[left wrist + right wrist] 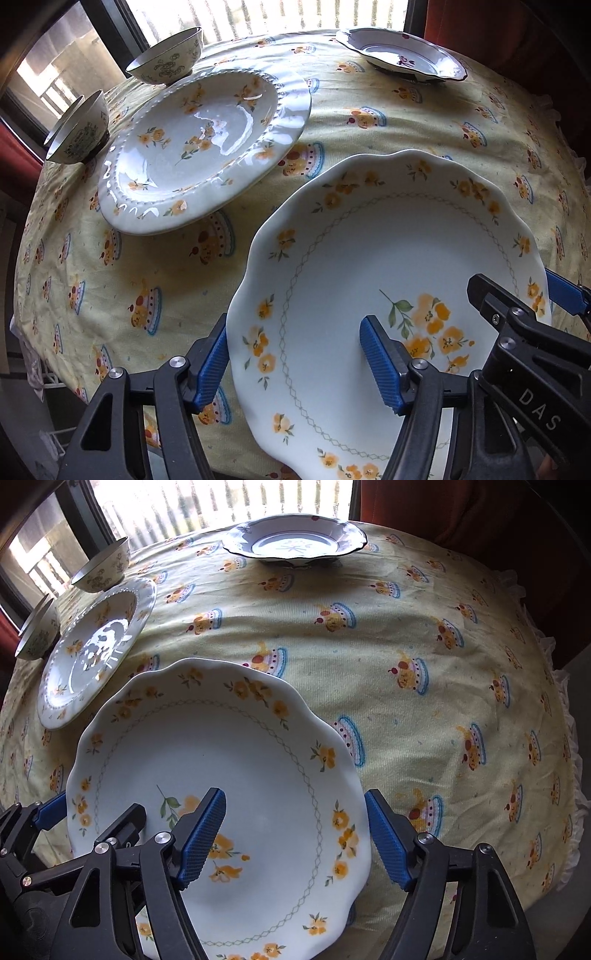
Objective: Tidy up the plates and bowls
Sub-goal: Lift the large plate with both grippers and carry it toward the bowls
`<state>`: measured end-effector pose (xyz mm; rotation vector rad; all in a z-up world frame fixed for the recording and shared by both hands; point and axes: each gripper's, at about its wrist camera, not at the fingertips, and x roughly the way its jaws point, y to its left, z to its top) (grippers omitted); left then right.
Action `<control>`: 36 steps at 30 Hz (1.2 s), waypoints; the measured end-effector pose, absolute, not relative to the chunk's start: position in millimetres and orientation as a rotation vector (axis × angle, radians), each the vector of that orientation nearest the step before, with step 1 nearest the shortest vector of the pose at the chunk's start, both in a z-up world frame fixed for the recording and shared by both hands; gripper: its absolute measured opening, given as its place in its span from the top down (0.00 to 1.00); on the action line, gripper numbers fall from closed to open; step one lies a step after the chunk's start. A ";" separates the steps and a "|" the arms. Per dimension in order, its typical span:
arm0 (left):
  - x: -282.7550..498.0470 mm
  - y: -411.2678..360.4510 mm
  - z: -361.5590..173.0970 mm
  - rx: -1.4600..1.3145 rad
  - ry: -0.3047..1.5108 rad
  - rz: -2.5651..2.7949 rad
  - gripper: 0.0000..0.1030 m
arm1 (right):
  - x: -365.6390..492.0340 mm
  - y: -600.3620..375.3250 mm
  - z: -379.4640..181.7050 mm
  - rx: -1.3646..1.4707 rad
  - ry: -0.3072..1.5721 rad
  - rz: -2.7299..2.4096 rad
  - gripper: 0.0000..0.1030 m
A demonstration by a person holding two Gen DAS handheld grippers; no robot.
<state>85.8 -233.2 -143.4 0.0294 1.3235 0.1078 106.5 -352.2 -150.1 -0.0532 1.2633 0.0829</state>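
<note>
Left wrist view: the left gripper has its fingers apart, straddling the near plate's left rim, not yet pinching. The right gripper straddles the opposite rim likewise, probably to share the load. Farther across the counter wait another flowered plate, a blue-rimmed plate and two bowls.

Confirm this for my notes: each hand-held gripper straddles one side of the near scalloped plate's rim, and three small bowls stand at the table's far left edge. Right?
Not quite: there are two small bowls, not three, as the left wrist view shows. The rest holds: the left hand-held gripper and the right hand-held gripper each straddle one side of the scalloped plate's rim.
</note>
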 end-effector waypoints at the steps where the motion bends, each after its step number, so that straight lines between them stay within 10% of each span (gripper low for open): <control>1: 85.2 -233.7 -143.3 0.030 1.321 0.110 0.32 | 107.5 -352.6 -150.7 -0.056 1.266 0.082 0.25; 36: 68.8 -143.6 -111.6 -0.004 1.309 0.056 0.33 | 91.5 -280.7 -115.0 -0.069 1.239 0.020 0.25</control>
